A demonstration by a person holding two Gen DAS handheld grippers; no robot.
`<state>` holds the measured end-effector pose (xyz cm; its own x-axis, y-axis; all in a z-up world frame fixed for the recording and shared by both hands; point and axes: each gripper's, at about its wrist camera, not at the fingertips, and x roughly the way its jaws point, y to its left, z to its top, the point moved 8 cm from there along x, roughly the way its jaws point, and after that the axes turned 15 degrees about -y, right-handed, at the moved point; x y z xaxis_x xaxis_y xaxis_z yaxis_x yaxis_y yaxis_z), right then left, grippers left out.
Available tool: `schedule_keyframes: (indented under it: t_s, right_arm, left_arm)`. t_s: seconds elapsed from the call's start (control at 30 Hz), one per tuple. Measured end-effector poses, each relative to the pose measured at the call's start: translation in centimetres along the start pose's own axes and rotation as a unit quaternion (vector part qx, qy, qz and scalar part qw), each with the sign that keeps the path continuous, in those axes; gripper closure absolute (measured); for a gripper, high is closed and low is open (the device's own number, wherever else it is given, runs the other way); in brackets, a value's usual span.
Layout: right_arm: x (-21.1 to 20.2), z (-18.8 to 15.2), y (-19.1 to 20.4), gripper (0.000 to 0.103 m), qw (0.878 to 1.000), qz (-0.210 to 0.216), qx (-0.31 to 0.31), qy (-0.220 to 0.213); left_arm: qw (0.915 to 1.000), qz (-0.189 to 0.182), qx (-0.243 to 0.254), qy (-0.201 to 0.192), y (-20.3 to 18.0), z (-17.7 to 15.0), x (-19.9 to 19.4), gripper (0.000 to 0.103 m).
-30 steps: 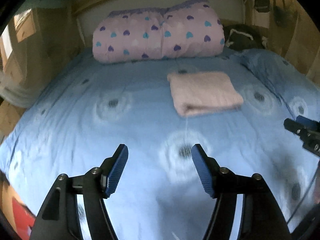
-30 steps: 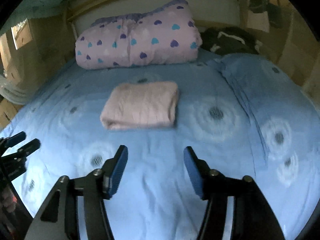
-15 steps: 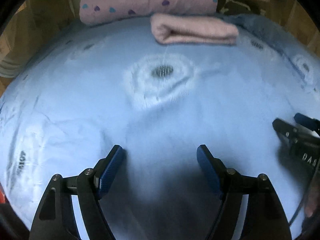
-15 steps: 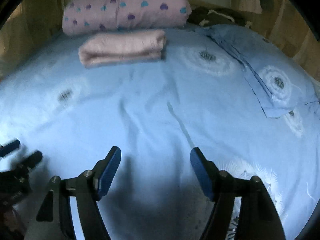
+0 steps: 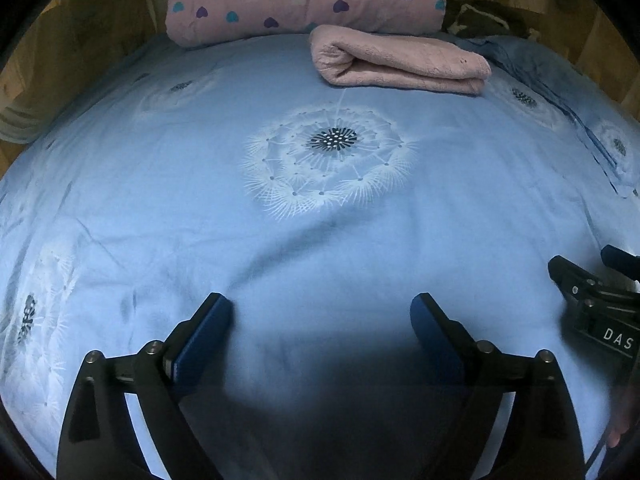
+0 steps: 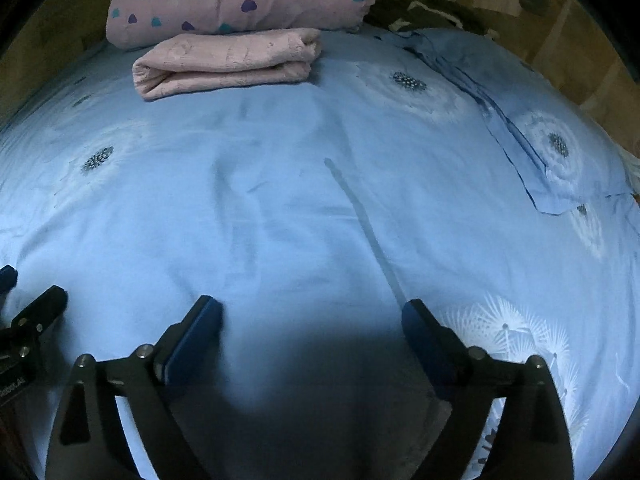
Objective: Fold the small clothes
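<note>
Folded pink cloth (image 5: 400, 60) at top centre on blue bedsheet (image 5: 200, 184) — left gripper (image 5: 322, 312) and right gripper (image 6: 312, 312) at bottom, jaws just opened wide, nothing between.

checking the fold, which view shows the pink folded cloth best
The right wrist view: the pink folded cloth lies more square to the camera, with its stacked layers and rolled end open to view. The left wrist view shows the same cloth more end-on, mainly its rounded fold and top face.
</note>
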<state>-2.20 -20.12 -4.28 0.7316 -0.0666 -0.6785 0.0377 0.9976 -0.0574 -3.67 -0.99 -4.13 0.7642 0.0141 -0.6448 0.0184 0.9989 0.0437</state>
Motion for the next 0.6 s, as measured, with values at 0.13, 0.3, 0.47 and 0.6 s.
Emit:
schedule_keyframes:
  t_s: [0.13,0.3,0.47,0.6]
  right_arm:
    - [-0.01,-0.04,0.00,0.007,1.000,0.000,0.001,0.000]
    - [0.06,-0.04,-0.01,0.007,1.000,0.001,0.001,0.001]
    - [0.10,-0.04,-0.03,0.006,1.000,0.001,0.001,0.001]
    - [0.10,-0.02,-0.01,0.006,1.000,0.001,0.001,0.001]
  left_arm:
    - [1.0000,-0.003,-0.003,0.001,-0.01,0.01,0.06,0.027]
    - [1.0000,-0.003,-0.003,0.001,0.04,-0.06,0.09,0.026]
    - [1.0000,-0.005,-0.006,0.001,0.02,-0.11,0.15,0.025]
    - [1.0000,-0.004,-0.006,0.000,-0.04,-0.09,0.06,0.025]
